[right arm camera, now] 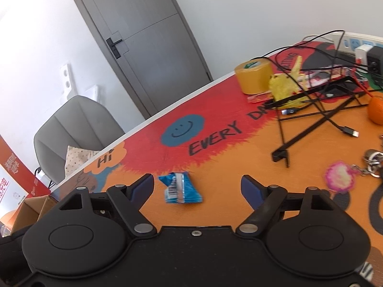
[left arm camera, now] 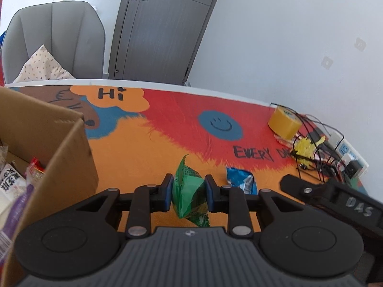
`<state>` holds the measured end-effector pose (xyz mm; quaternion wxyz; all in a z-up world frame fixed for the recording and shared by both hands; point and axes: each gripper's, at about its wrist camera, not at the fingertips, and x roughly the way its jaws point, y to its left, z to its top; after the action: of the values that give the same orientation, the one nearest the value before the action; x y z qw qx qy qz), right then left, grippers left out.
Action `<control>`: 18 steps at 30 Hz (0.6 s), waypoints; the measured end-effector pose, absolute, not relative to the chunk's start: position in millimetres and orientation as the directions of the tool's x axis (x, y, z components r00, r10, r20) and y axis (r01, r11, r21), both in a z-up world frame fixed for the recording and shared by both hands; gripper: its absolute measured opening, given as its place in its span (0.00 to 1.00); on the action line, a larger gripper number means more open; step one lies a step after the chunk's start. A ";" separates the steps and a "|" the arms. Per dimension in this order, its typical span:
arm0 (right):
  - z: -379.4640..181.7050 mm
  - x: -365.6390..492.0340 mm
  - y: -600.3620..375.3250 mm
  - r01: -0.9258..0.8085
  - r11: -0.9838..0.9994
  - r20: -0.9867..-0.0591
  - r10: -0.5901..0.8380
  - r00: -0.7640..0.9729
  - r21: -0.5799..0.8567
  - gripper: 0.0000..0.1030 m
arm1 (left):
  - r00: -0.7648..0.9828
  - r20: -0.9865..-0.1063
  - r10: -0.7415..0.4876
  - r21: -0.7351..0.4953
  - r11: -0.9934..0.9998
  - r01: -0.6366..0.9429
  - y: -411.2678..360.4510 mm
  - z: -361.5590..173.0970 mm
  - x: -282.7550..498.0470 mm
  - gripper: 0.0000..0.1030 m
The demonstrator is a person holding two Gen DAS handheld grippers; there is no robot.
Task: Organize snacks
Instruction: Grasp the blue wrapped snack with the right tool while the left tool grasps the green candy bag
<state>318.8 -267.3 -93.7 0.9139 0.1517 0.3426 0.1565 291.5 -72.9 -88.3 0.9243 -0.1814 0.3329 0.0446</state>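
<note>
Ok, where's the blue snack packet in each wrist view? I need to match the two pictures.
Left wrist view: the blue snack packet lies on the table just right of the left gripper, which is shut on the green snack packet.
Right wrist view: blue snack packet low centre, between the open fingers of the right gripper, flat on the table.
Shared landmark: the blue smiley face printed on the table.
</note>
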 end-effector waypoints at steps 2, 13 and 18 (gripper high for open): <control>-94.8 323.4 -261.4 -0.191 0.905 -0.584 0.394 0.710 0.380 0.77 | 0.780 -0.625 -0.030 -0.309 0.927 -0.212 -69.8 -85.7 291.0 0.26; -107.7 349.4 -233.2 -0.219 0.919 -0.627 0.384 0.678 0.327 0.74 | 0.792 -0.611 0.003 -0.316 0.916 -0.247 -58.7 -83.9 295.8 0.26; -118.9 354.6 -221.7 -0.229 0.926 -0.655 0.374 0.657 0.299 0.55 | 0.787 -0.617 0.001 -0.309 0.919 -0.244 -61.1 -86.9 297.5 0.26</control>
<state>354.6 -221.7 -118.9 0.9052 0.0954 0.3792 0.1666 297.5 -61.1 -86.9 0.9261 -0.1896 0.3195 0.0662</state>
